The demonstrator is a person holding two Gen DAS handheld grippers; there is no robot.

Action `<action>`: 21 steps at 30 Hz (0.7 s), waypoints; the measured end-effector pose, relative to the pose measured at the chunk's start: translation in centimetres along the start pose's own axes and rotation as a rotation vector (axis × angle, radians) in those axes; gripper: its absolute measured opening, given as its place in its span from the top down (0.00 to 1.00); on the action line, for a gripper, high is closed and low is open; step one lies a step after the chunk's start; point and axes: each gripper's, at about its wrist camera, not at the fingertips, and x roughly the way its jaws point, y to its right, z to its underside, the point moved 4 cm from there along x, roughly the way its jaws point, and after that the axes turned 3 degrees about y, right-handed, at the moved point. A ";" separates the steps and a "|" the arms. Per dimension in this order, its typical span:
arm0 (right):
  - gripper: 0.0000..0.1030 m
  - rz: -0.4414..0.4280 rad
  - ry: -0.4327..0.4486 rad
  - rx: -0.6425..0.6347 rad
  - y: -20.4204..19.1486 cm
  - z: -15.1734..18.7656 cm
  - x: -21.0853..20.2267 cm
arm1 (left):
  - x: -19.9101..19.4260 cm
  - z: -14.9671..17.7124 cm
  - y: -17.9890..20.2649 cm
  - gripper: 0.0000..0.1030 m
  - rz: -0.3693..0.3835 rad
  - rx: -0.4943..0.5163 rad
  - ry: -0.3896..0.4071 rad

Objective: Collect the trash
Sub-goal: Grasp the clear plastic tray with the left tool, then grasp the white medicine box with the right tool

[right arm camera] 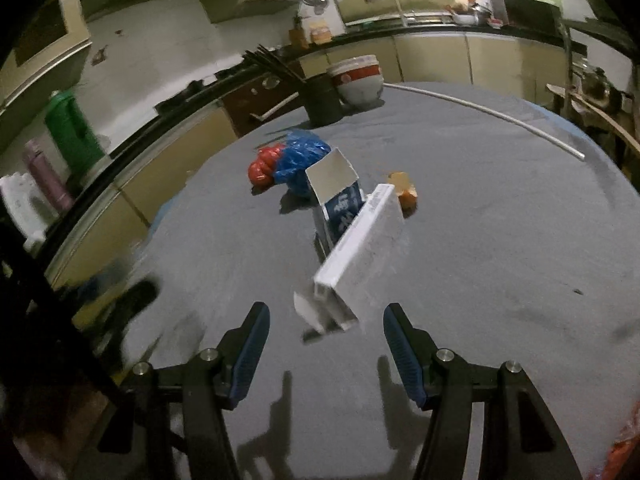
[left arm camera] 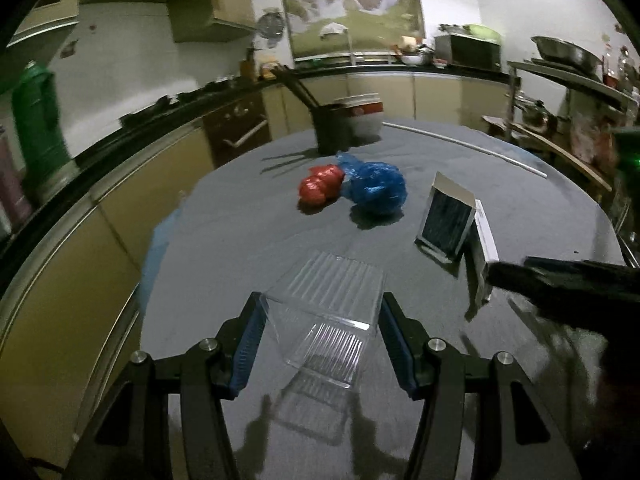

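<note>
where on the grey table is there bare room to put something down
Bare grey table lies right of the white box, out to the white tube. Another open strip runs left of the red bag toward the table edge. The middle is crowded: red bag, blue bag, open carton.

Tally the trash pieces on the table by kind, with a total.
Crumpled bags: 2, red bag and blue bag
Cartons: 2, blue carton and white carton
Clear tray: 1
Orange scrap: 1
Total: 6
</note>
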 end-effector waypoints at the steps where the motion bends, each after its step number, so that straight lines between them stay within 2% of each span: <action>1: 0.39 0.009 -0.003 0.024 0.0 -0.1 0.7 | -0.3 0.2 -0.1 0.43 0.004 -0.015 -0.004; 9: 0.40 0.045 -0.035 0.175 1.5 0.1 4.4 | -1.0 0.8 0.3 0.43 0.040 -0.070 -0.030; 13: 0.62 0.047 -0.002 0.187 2.6 0.2 3.6 | -1.2 0.6 0.7 0.43 0.047 -0.079 -0.029; 17: 0.73 0.033 0.014 0.203 4.0 0.2 2.4 | -1.7 0.4 1.4 0.43 0.058 -0.081 -0.027; 21: 0.75 0.017 0.028 0.226 5.9 0.7 0.6 | -2.0 0.4 2.2 0.43 0.079 -0.084 -0.034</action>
